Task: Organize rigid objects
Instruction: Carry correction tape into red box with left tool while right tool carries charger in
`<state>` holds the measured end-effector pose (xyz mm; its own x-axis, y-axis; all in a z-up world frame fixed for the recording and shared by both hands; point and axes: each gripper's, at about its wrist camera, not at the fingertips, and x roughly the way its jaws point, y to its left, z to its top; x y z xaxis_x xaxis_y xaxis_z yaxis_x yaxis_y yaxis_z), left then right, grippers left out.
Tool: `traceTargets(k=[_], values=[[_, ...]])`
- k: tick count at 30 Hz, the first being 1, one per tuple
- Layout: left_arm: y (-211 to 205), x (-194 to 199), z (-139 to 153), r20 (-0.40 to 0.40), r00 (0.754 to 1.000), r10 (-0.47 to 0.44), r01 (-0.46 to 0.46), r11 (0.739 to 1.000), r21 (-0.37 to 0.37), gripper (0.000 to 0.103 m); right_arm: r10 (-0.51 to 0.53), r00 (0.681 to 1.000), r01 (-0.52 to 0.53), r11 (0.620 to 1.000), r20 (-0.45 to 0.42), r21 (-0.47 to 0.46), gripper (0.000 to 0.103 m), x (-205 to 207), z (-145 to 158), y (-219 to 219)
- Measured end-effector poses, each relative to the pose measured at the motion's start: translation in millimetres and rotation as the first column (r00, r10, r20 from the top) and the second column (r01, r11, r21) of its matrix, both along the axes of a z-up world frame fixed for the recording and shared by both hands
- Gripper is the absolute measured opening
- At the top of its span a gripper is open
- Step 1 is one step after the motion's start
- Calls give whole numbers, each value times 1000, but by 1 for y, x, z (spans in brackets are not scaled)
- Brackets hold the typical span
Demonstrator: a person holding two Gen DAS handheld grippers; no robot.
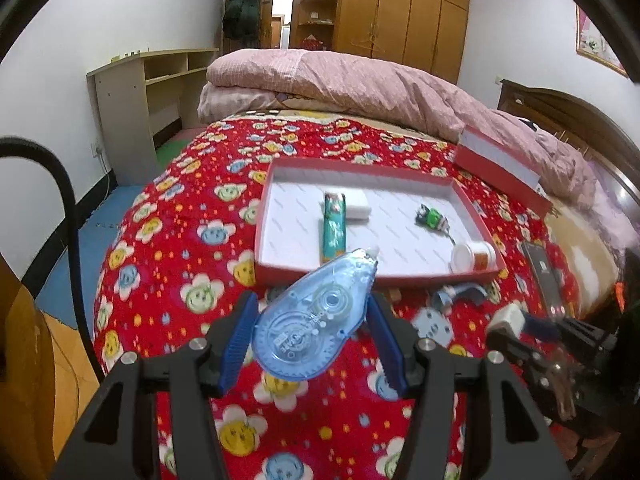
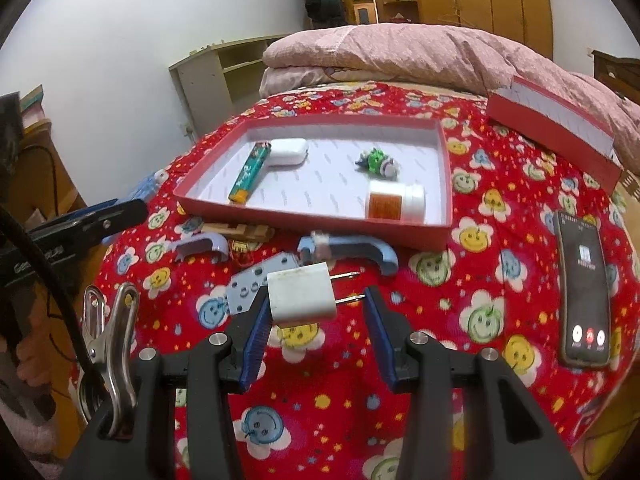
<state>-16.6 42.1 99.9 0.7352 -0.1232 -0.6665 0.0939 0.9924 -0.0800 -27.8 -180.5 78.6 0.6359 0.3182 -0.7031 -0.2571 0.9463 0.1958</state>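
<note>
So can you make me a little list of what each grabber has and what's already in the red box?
left gripper: shut on the blue correction tape dispenser, lifted over the bedspread
right gripper: shut on the white plug adapter, prongs pointing right
red box: open, on the bed
in the box: green lighter, white case, small green toy, white-capped bottle on its side
beside the box: phone
</note>
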Motion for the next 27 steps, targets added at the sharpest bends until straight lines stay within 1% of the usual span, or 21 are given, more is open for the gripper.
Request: traceTargets(k=[5,11,14,19,27], values=[[3,30,6,6,1000,15,-15,1000,-2,59,14,1000,-14,1000,2,-20,46,13,9,-1],[0,68,2,-12,1000,11,-11,1000,-13,59,11,1000,-12,999,-6,-47,46,33,15,-5],[-5,88,-5,-24,1000,8,-8,1000,-9,59,11,1000,-11,998,0,-55,46,40,20,-7],[-12,112,-18,-43,999,18,-17,1000,23,59,2,1000,-2,998,6,-70,46,61,29,-14],[-8,132,-38,-82,996,29,-27,999,23,59,-28,1000,30,995,14,-98,46,105,31,-20]])
